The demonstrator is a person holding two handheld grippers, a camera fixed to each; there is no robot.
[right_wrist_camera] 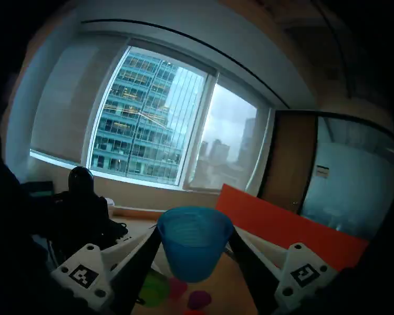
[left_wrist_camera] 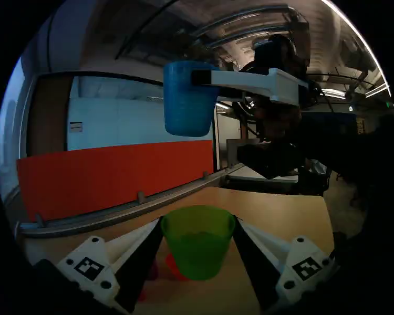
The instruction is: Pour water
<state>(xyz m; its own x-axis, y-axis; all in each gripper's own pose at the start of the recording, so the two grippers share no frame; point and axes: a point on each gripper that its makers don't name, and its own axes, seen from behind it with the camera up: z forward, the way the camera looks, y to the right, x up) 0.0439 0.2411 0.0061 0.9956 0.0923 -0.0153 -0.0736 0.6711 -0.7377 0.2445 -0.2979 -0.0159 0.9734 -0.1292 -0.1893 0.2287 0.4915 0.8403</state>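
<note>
Two cups sit clamped between your fingers: the left gripper [left_wrist_camera: 198, 227] grasps a green cup [left_wrist_camera: 198, 254] over the wooden table [left_wrist_camera: 286, 210], the right gripper [right_wrist_camera: 195, 231] a blue cup [right_wrist_camera: 195, 252]. The blue cup hangs upright, higher than the green one.

Office backdrop
An orange panel [left_wrist_camera: 113, 178] stands along the wooden surface [left_wrist_camera: 281, 215]; a large window [right_wrist_camera: 144, 121] shows towers outside.

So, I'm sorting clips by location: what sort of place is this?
Probably a high-rise office: a big window onto glass towers, an orange divider along the wooden table, exposed ceiling ducts.
</note>
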